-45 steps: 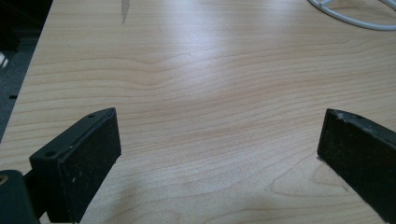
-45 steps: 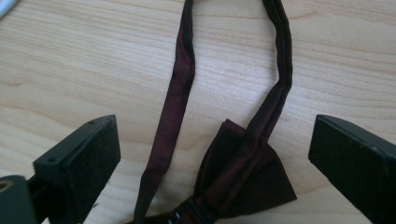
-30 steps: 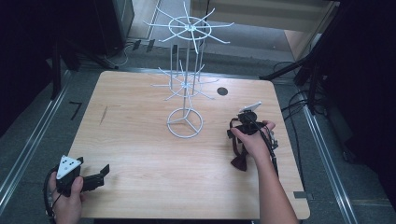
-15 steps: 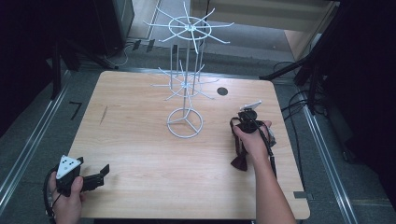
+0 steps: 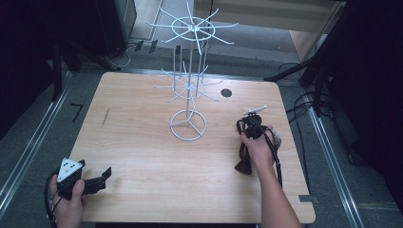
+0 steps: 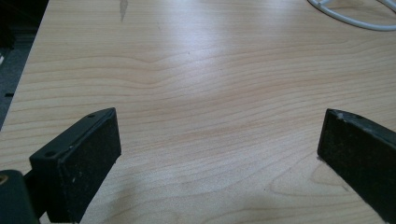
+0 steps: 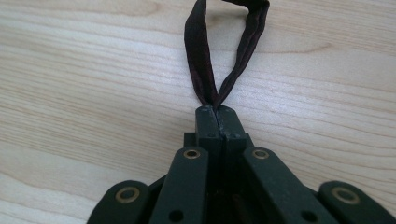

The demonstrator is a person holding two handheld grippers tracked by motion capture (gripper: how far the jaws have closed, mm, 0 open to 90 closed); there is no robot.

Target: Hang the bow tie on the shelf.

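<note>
Pale wood tabletop (image 5: 142,142) carried a white wire display stand (image 5: 188,124), while the right gripper (image 7: 217,109) pinched a limp dark maroon ribbon loop (image 7: 205,60), likely light and floppy, and the left gripper (image 6: 217,140) gaped empty.

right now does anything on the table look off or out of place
Nothing is spilled or broken. The white wire display rack stands upright with every arm bare. The one oddity is a small dark streak on the light wooden tabletop near its far left side. The right claw is shut on a dark maroon fabric strap.
</note>
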